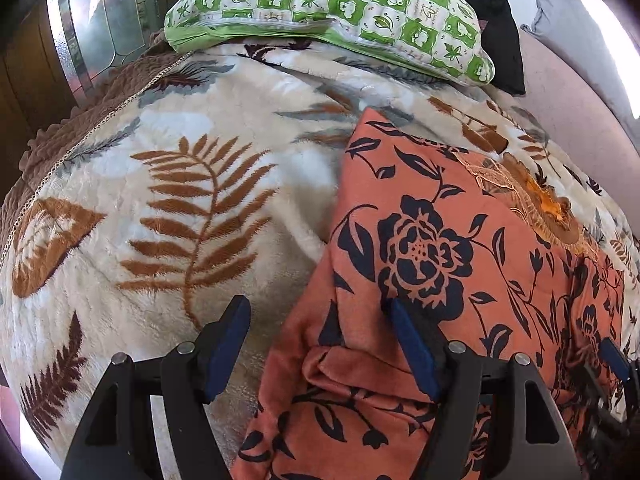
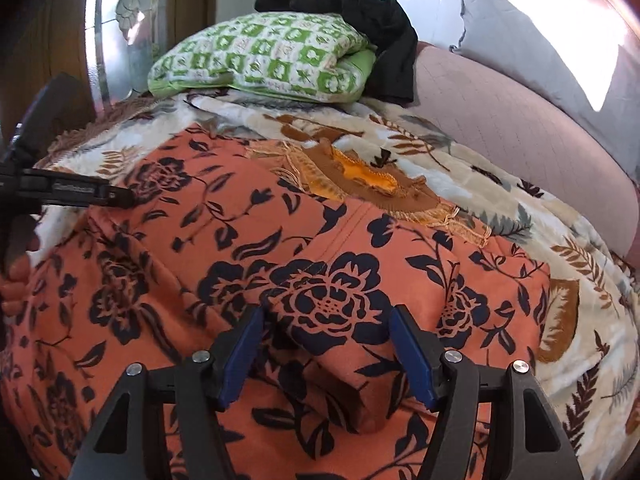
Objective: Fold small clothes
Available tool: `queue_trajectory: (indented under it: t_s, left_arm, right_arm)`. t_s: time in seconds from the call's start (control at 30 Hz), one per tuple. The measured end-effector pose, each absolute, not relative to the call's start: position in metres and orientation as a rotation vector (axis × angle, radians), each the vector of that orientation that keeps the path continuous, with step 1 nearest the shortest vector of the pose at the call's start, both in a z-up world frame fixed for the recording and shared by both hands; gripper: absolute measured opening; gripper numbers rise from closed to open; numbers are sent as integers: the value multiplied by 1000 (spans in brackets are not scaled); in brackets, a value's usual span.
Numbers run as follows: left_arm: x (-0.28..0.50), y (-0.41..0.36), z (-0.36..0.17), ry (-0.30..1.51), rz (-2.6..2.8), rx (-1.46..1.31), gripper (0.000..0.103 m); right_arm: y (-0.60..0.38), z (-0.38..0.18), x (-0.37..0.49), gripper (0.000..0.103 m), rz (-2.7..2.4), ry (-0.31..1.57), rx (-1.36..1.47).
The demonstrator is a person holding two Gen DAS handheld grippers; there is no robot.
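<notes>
An orange garment with a dark navy flower print (image 1: pixel 440 240) (image 2: pixel 280 240) lies folded on a cream blanket with brown fern leaves (image 1: pixel 180 208) (image 2: pixel 580 320). Its embroidered orange-brown neckline (image 1: pixel 532 204) (image 2: pixel 360 184) points to the far side. My left gripper (image 1: pixel 318 312) is open at the garment's left edge, one finger over the blanket, the other over the cloth. The right gripper (image 2: pixel 328 316) is open above the garment's near part, with a raised fold of cloth lying between its blue pads (image 2: pixel 412 352). A hand (image 2: pixel 16 280) holds the left gripper at the right wrist view's left edge.
A green-and-white checked pillow (image 1: pixel 332 12) (image 2: pixel 260 64) lies at the far end, with black clothing (image 1: pixel 500 20) (image 2: pixel 380 28) beside it. A grey pillow (image 2: pixel 540 32) and a pink sheet (image 2: pixel 500 136) sit at the right. A wooden door with glass (image 1: pixel 100 20) stands at the far left.
</notes>
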State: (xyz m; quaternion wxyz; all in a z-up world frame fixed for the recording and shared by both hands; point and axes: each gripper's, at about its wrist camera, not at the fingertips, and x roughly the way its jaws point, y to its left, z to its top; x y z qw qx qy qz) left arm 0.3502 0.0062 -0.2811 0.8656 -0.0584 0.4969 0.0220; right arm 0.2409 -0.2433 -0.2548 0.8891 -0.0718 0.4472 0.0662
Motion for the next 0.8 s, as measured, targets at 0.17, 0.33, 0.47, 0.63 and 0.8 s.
queue_trajectory:
  t_s: [0.17, 0.33, 0.47, 0.63, 0.8]
  left_arm:
    - [351, 8, -281, 1047, 49, -136, 73]
    - [351, 8, -276, 1024, 74, -117, 73]
    - [351, 3, -271, 1007, 79, -119, 73]
    - [349, -11, -269, 983, 89, -38, 73]
    - [345, -19, -273, 995, 74, 4, 73]
  right_arm:
    - [-291, -243, 245, 24, 10, 912, 87]
    - [-379, -228, 225, 19, -205, 919, 378]
    - [-407, -213, 207, 23, -130, 836, 570]
    - [-329, -194, 215, 96, 141, 773, 390]
    - [-262, -214, 226, 94, 190, 825, 175]
